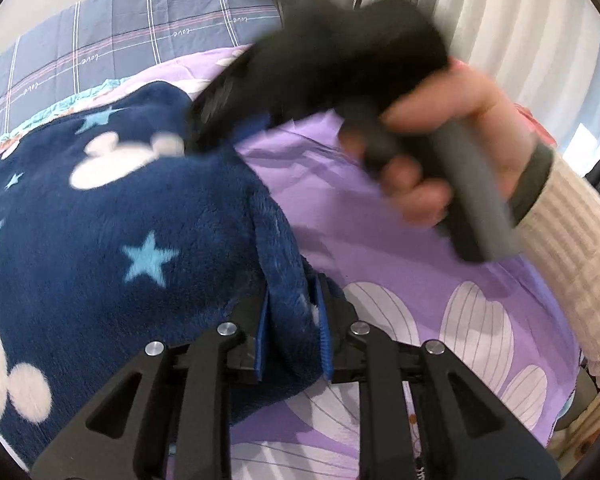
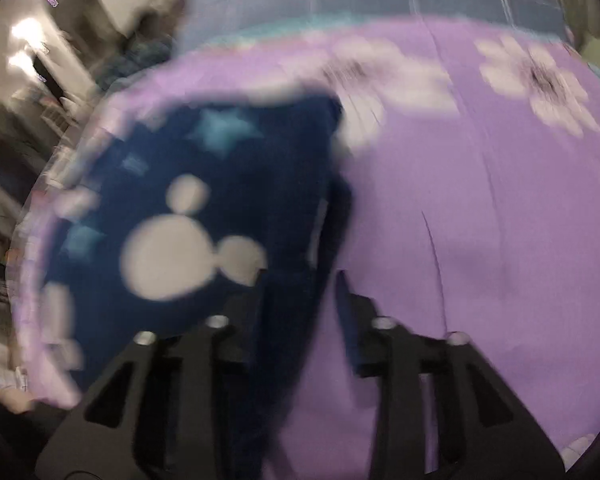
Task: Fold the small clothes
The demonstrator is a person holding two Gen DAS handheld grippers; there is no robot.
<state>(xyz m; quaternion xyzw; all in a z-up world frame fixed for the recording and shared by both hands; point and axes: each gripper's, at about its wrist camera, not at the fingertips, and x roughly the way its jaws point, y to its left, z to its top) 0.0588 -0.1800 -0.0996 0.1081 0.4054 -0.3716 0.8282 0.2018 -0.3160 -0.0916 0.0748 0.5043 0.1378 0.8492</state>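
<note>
Folding is underway here, and you're mid-way through one fold of the navy fleece garment [image 1: 112, 216], the one with the white mouse-head shapes and light blue stars. It's lying on the purple floral bedsheet [image 1: 400, 240] on the bed, with a grey plaid sheet [image 1: 112, 44] further back.

Your left tongs [image 1: 292, 332] are clamped on a bunched edge of the fleece; you can see the fabric squeezed between the blue pads [image 1: 263, 336] in the left wrist view, so that corner is secure.

Your right tongs [image 2: 300, 316] are a different story. In the right wrist view the jaws stand apart, a dark fold of the fleece runs down between them, and I can't see the pads pressing on it. The frame is really blurry though, so take that with a grain of salt. From the left wrist view, your right hand [image 1: 460, 136] is gripping the handle above the far edge of the garment, and that's smeared too.

My guess at the step: the left is anchoring one corner while the right is either letting go or lining up for a new pinch along the edge.

Next move, I'd say:
- get the right tongs properly closed on the edge before pulling anything
- keep the left grip steady so the fleece doesn't slide
- then carry both corners over together so the fold lands even

Thick fleece likes to spring back, so press it flat after.
</note>
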